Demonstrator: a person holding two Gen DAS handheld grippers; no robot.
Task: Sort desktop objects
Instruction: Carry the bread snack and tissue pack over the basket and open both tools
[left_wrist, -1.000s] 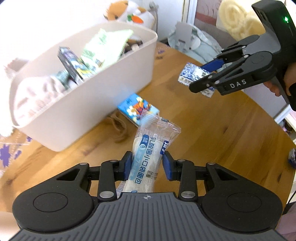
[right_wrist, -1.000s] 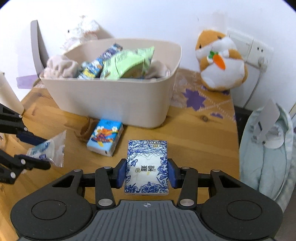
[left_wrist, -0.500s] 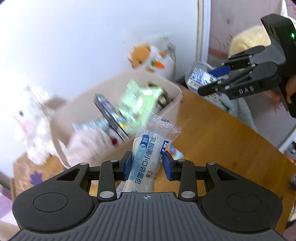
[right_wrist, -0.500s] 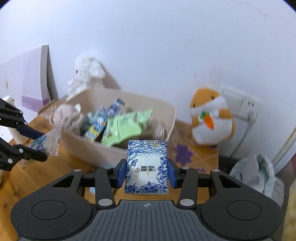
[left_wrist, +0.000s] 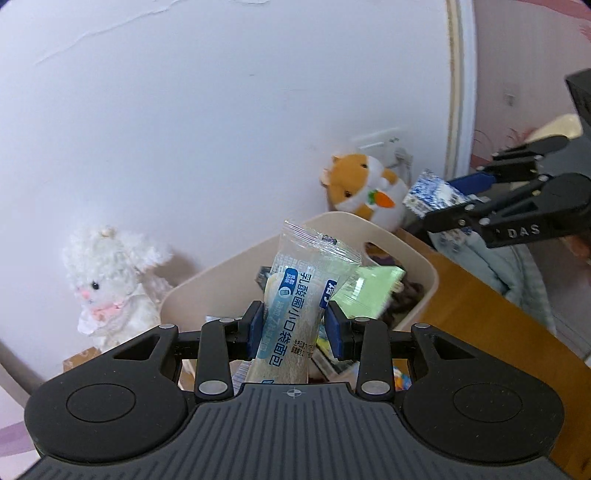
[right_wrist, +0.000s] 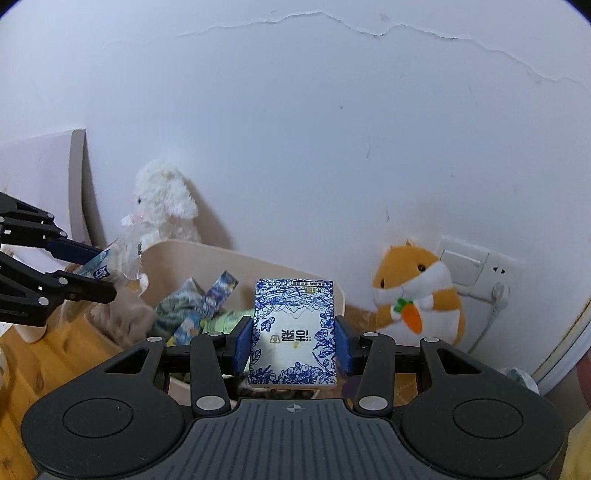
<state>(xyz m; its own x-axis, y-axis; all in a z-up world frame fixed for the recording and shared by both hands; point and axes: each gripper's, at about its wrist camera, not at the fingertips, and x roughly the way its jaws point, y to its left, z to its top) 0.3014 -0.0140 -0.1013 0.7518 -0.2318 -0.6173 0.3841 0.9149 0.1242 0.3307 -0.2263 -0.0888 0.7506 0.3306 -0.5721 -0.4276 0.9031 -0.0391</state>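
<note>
My left gripper (left_wrist: 294, 328) is shut on a clear bread packet with blue print (left_wrist: 299, 302) and holds it over the cream storage bin (left_wrist: 413, 258). My right gripper (right_wrist: 293, 345) is shut on a blue-and-white floral tissue pack (right_wrist: 293, 332) above the bin's right end (right_wrist: 207, 251). The right gripper with its pack also shows in the left wrist view (left_wrist: 465, 206). The left gripper with the packet shows in the right wrist view (right_wrist: 88, 271). The bin holds several snack packs, a green packet (left_wrist: 373, 291) and a grey cloth (right_wrist: 122, 317).
A white plush bunny (left_wrist: 107, 288) sits behind the bin by the wall. An orange hamster plush (right_wrist: 417, 291) sits right of the bin beside a wall socket (right_wrist: 476, 266). The wooden table (left_wrist: 498, 325) runs to the right. A pale green bundle (left_wrist: 524, 273) lies past its edge.
Both grippers have risen from table level with their items and now hover over the bin. The views have tilted up toward the wall.
</note>
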